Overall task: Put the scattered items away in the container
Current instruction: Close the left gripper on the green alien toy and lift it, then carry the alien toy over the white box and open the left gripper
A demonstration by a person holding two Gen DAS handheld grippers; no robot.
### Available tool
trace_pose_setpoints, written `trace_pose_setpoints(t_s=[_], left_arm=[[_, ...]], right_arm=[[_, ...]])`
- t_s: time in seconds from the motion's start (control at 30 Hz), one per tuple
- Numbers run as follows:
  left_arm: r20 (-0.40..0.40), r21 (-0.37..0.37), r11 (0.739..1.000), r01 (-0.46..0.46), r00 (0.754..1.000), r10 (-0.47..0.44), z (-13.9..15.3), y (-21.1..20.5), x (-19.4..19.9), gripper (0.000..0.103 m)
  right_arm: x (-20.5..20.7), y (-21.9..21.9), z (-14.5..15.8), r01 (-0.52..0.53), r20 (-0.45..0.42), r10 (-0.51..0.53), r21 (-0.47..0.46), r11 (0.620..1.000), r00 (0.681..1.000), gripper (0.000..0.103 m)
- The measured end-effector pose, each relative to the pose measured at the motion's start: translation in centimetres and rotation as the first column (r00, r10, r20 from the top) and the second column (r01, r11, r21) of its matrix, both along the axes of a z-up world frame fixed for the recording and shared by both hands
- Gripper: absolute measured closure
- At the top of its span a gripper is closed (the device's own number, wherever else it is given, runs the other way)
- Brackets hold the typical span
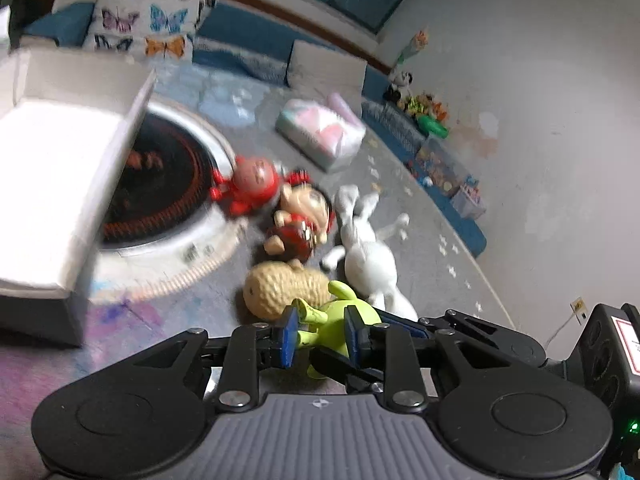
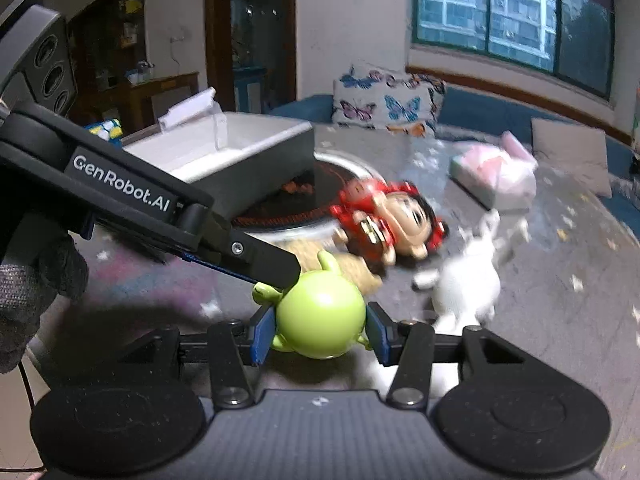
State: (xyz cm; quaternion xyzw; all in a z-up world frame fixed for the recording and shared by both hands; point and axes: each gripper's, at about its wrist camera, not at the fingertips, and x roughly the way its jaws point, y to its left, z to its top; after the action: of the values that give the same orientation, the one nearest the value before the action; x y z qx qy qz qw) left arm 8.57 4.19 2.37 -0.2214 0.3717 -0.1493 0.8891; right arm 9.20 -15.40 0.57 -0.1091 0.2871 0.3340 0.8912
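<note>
Daylight is coming through a wide green-framed window above a blue bench seat where a butterfly-print cushion is leaning, while a pale wall is bordering the grey patterned mat.

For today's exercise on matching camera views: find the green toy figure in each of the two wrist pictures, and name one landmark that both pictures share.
Left wrist view: the green toy figure is low in the middle, between the left gripper pads, in front of the peanut toy.
Right wrist view: the figure is low in the middle, between the right gripper pads.
Shared landmark: the butterfly cushion.
</note>
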Motion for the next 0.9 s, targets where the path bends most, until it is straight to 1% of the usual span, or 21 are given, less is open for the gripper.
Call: trace_pose_setpoints(t_s=[0.13,0.23,0.33,0.4,0.53,0.67,0.8,0.9], left_arm=[[0.071,0.034,0.998,-0.054,0.996,0.051,3.1,2.4,-1.2,0.077],[0.116,0.054,0.992,-0.110,0.988,0.103,5.1,4.9,-1.5,0.076],[0.136,0.065,0.984,-0.166,0.978,0.156,6.3,7.7,-1.4,0.076],[0.140,0.063,0.976,-0.210,0.970,0.199,6.6,10.0,-1.2,0.076],[0.126,0.069,0.956,-0.284,0.953,0.274,6.5,14.0,-0.5,0.076],[0.075,0.084,0.939,-0.334,0.942,0.328,5.1,17.4,0.8,0.076],[0.016,0.090,0.929,-0.358,0.934,0.358,3.1,19.3,1.6,0.076],[-0.019,0.090,0.928,-0.361,0.931,0.364,1.9,19.8,2.3,0.076]], right_arm=[[0.1,2.3,2.6,-0.060,0.054,0.059,0.022,0.998,0.997,0.054],[0.6,5.1,4.5,-0.116,0.090,0.112,0.039,0.993,0.990,0.054],[1.5,8.6,5.8,-0.173,0.109,0.167,0.044,0.984,0.980,0.054],[2.3,10.9,6.2,-0.206,0.107,0.200,0.048,0.977,0.974,0.054],[4.0,16.0,6.4,-0.264,0.083,0.260,0.041,0.964,0.962,0.054],[5.8,20.2,5.3,-0.304,0.015,0.304,0.038,0.952,0.953,0.054],[7.5,22.9,3.4,-0.330,-0.070,0.331,0.023,0.944,0.941,0.054],[8.4,23.9,1.8,-0.339,-0.106,0.336,-0.009,0.941,0.936,0.054]])
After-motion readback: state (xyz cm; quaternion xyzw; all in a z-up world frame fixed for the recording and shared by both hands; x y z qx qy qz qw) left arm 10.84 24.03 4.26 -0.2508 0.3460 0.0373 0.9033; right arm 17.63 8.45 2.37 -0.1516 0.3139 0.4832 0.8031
